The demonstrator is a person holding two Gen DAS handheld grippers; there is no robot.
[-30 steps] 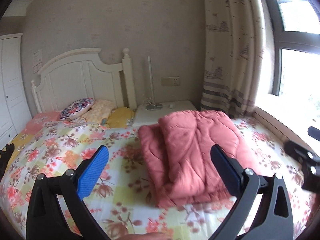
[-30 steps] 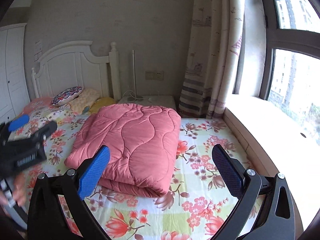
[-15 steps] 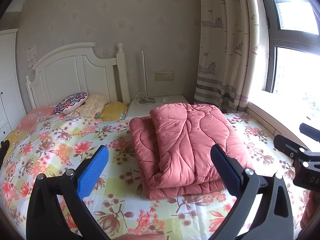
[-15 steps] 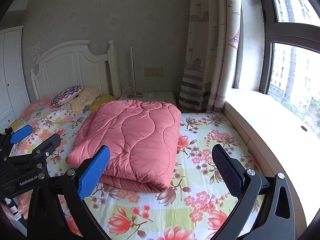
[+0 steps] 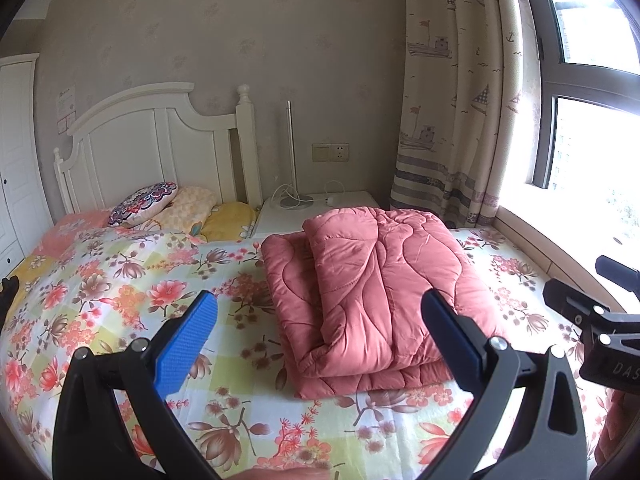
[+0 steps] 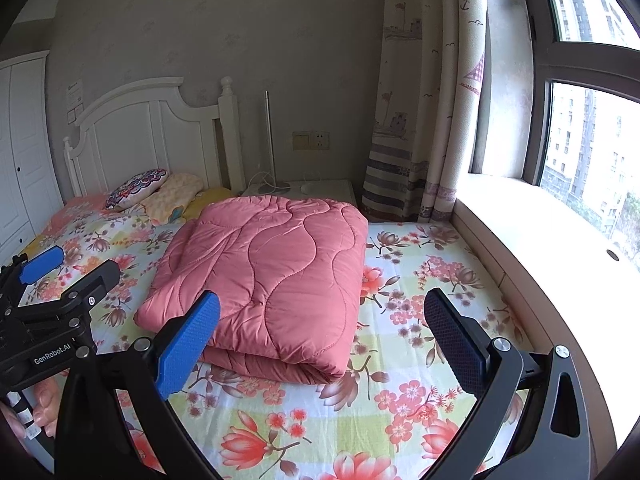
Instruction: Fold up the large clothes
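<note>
While both jaws gape empty | folded quilt (image 5: 372, 296) lies ahead on bed (image 5: 120, 292)

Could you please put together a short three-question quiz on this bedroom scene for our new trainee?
1. True or false: the left gripper is clamped on the pink quilt.
2. How does the pink quilt lie? A) spread flat over the bed B) folded in a stack on the floral bedsheet C) hanging from the windowsill
3. Fill in: the right gripper's jaws are ____.

Key
1. False: its jaws are open and hold nothing.
2. B
3. open
</note>
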